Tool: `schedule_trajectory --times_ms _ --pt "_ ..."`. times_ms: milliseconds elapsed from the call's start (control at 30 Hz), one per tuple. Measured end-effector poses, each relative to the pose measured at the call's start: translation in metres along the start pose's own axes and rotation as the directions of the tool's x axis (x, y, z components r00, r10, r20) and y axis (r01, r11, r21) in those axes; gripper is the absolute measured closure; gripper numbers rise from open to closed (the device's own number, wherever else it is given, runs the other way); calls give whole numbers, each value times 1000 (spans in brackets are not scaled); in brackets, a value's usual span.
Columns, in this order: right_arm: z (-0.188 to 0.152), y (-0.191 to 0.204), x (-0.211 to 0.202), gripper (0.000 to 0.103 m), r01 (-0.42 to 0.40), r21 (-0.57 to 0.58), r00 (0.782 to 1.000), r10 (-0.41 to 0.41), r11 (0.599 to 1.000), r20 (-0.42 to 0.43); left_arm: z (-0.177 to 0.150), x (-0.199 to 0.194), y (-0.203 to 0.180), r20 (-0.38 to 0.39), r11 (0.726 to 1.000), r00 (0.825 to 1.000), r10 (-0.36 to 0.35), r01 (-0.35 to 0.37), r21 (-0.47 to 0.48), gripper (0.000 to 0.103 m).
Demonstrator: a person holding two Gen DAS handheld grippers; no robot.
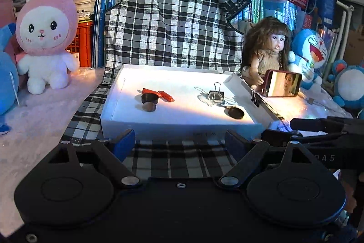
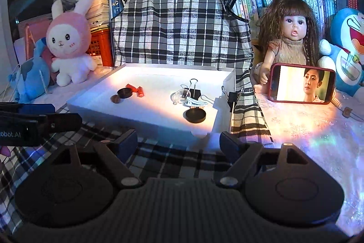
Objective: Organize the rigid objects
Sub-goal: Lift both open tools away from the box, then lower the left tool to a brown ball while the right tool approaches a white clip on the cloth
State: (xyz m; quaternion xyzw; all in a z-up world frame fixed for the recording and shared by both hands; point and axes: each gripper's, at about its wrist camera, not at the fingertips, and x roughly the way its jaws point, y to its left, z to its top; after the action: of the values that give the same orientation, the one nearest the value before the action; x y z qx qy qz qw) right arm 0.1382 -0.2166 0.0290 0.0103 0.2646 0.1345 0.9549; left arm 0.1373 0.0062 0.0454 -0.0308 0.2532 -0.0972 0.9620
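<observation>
On the tabletop, a white tray (image 2: 86, 106) is holding a light, stiff binder clip (image 2: 193, 92); grasp its body. Both tools, left tool (image 1: 179, 140) and right tool (image 2: 179, 140), are sitting apart, empty.

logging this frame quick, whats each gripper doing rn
left gripper: open, holding nothing, short of the white tray.
right gripper: open, holding nothing, also short of the tray.
</observation>
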Motion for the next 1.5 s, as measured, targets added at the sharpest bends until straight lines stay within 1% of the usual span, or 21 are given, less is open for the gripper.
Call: schedule_trajectory --times_ms 200,333,600,800,1033,1167,1300,1500 --pt "-16 6 -15 15 -1 -48 1000 1 999 6 -20 -19 -8 3 1000 1000 -16 16 6 18" --pt "-27 10 -26 15 5 -96 1000 -4 995 14 -33 -30 -12 6 1000 1000 -11 11 25 18" --pt "-47 14 -46 14 2 -151 1000 0 989 12 -58 -54 -19 4 999 1000 -14 14 47 18" --pt "-61 10 -58 14 -9 -115 1000 10 993 7 -77 -67 -24 -9 998 1000 10 -9 55 18" --pt "-73 15 -70 14 -13 -113 1000 15 994 13 -95 -80 -29 -15 997 999 30 -28 75 18" --pt "-79 18 -73 14 -7 -131 1000 8 991 5 -100 -86 -30 -18 997 999 27 -25 75 19" --pt "-84 21 -75 14 -12 -139 1000 12 990 -2 -105 -90 -29 -23 996 999 33 -31 83 22" --pt "-88 23 -75 14 -17 -140 1000 15 990 -11 -112 -95 -26 -42 997 999 18 -14 78 29"
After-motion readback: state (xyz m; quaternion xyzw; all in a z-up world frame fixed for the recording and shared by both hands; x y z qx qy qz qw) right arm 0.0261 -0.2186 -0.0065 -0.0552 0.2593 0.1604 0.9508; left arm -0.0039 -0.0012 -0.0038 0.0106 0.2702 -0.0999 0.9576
